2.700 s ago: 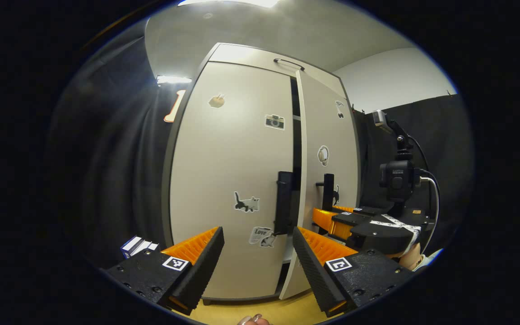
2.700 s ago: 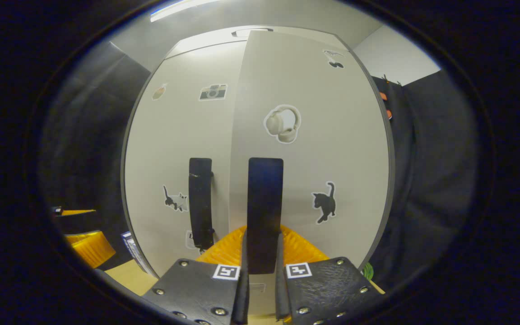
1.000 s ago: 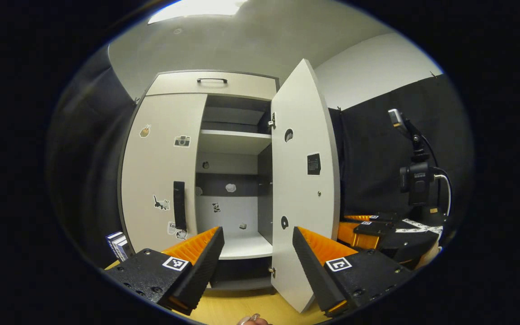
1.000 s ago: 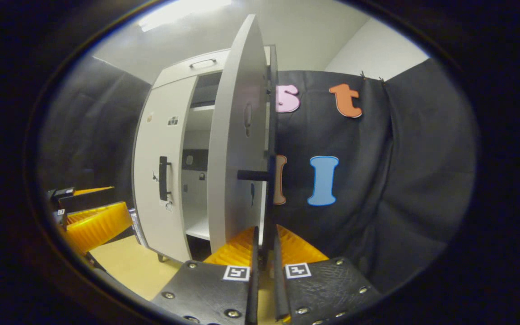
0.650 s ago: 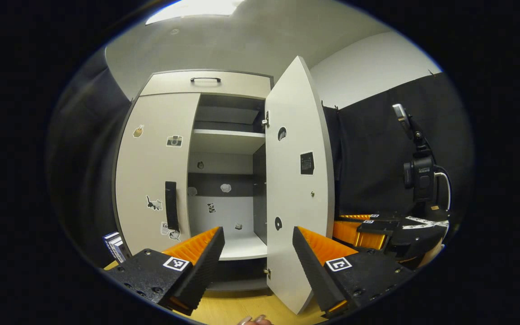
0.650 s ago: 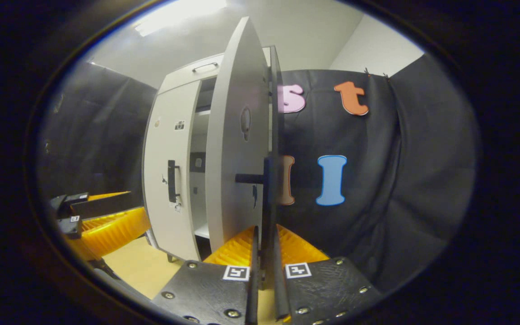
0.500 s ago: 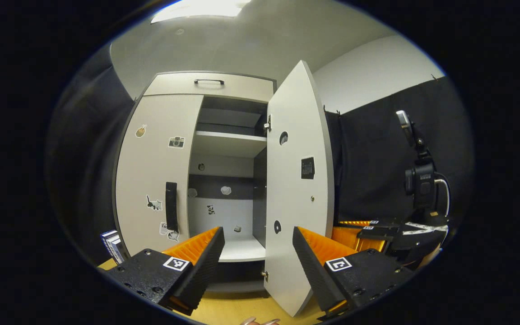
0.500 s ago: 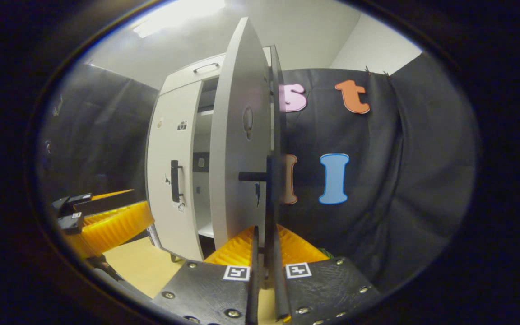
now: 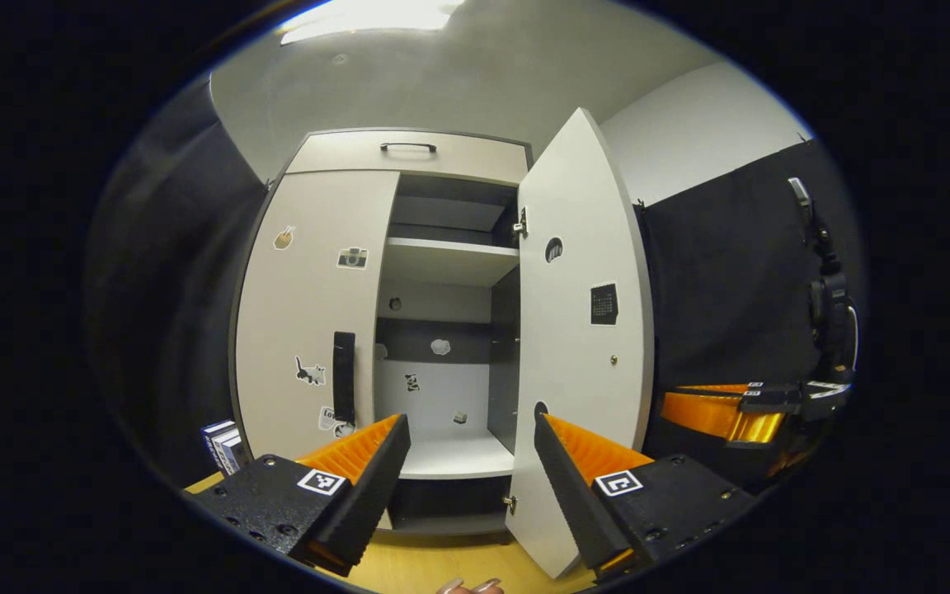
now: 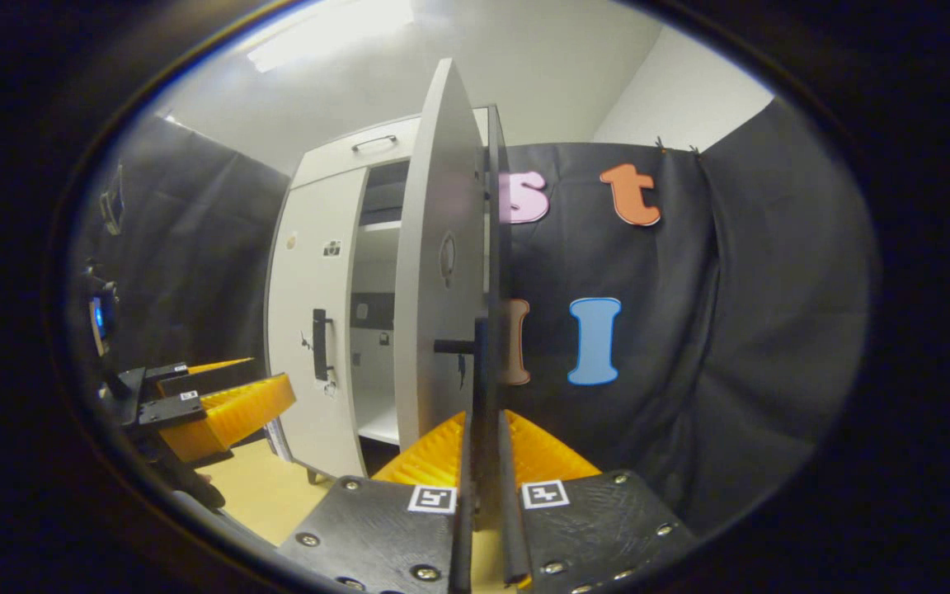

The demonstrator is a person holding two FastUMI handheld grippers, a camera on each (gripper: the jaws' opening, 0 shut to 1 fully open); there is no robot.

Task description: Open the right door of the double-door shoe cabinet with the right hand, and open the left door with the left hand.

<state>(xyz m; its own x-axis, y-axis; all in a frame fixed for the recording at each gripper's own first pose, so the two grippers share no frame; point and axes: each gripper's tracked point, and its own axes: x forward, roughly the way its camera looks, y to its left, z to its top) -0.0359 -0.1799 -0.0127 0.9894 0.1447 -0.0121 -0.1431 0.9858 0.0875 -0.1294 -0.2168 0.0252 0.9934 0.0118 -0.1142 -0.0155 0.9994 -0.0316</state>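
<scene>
Right door (image 9: 578, 330) is swung wide, standing edge-on in my right gripper view, with my right gripper (image 10: 482, 462) clamped narrow on its handle (image 10: 482, 371). That handle is a bar with its long axis vertical, sticking out from the door face. To finish well I'd let go cleanly, no tugging the hinge. My left gripper (image 9: 468, 450) sits spread wide, holding nothing, well short of the closed left door (image 9: 310, 313). Its handle (image 9: 344, 375) runs vertical too, so I'd line the fingers up either side of it.
</scene>
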